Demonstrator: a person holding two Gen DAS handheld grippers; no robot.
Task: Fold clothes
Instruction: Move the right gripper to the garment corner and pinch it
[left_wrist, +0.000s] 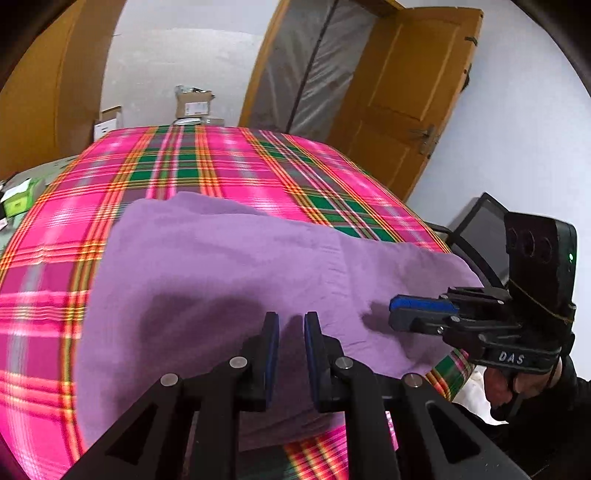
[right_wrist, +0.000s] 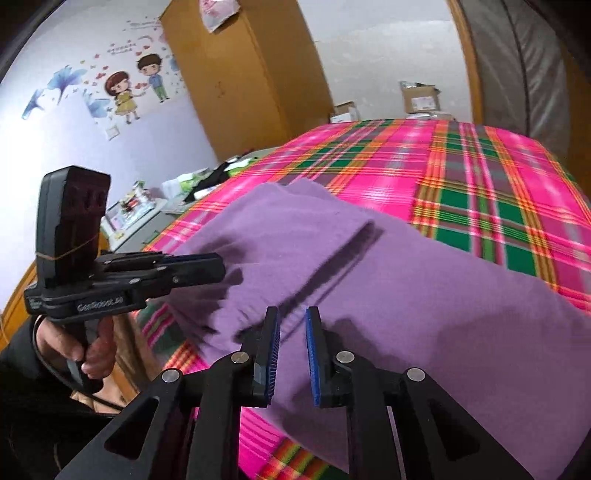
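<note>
On the bed, over a loud pink, green and orange plaid bedspread (left_wrist: 207, 173), lies a purple garment (left_wrist: 221, 280), spread across the near part of the mattress and reaching to the near edge at six o'clock from where the person stands. In the right wrist view part of it is already doubled: a flap lies over the body of the cloth with a soft rolled edge running from about twelve toward seven o'clock, and a loose ragged corner hangs near the bed's edge. The left gripper (left_wrist: 291, 321) hovers just above the cloth with its jaws a little apart and nothing between them. The right gripper (right_wrist: 291, 317) likewise has its jaws parted with a narrow gap and only cloth behind, not between; seen from the left view it sits at three o'clock, side-on, just over the garment's near right corner. The person's hand (right_wrist: 92, 347) grips the left tool's handle. I would judge this to be a pause between folds: one layer is laid over, both tools are free, and the piece is still broad. Whether another fold is due or this bundle is being left as finished, I cannot tell. If more folding follows, it would need both jaws closed on an edge through all layers, lifted evenly so the flap does not slide.
</note>
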